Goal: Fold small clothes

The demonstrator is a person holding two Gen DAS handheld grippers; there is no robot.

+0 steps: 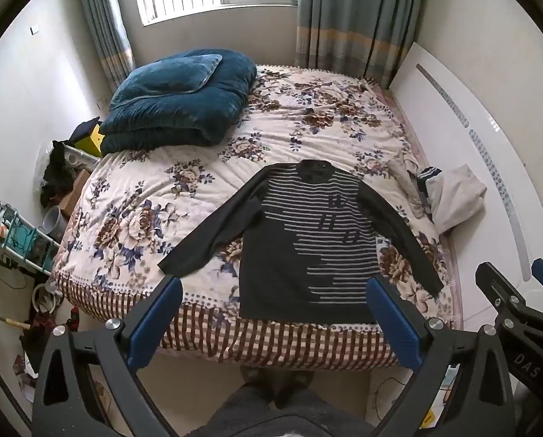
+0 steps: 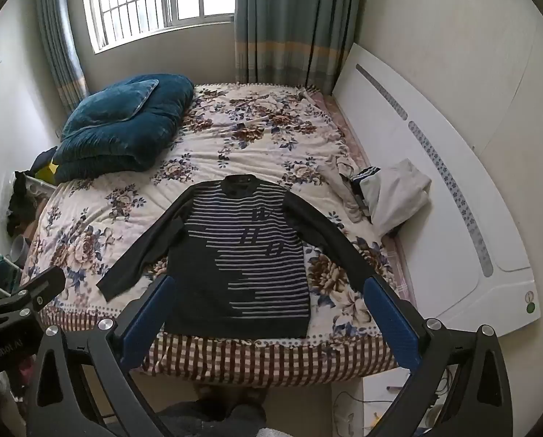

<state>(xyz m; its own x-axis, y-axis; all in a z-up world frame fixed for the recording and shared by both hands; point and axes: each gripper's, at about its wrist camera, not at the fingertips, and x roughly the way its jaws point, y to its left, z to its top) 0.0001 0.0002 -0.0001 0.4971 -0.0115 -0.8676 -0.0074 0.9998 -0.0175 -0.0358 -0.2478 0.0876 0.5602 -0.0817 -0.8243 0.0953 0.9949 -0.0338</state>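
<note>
Striped sweater (image 1: pixel 304 240) flat on bed (image 1: pixel 155 189); both hand-held grippers wide apart, empty

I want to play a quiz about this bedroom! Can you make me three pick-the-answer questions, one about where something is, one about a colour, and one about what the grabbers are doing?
1. Where does the striped sweater lie?
A. on the floor
B. on the bed, near its front edge
C. on the windowsill

2. What colour is the folded blanket?
A. red
B. yellow
C. dark blue-green

3. How are the left gripper and right gripper?
A. both open, holding nothing
B. both shut on a sleeve
C. one holds the sweater

Answers:
1 B, it lies spread flat on the flowered cover.
2 C, it is teal in both views.
3 A, the fingers stand wide apart above the bed's edge.
</note>
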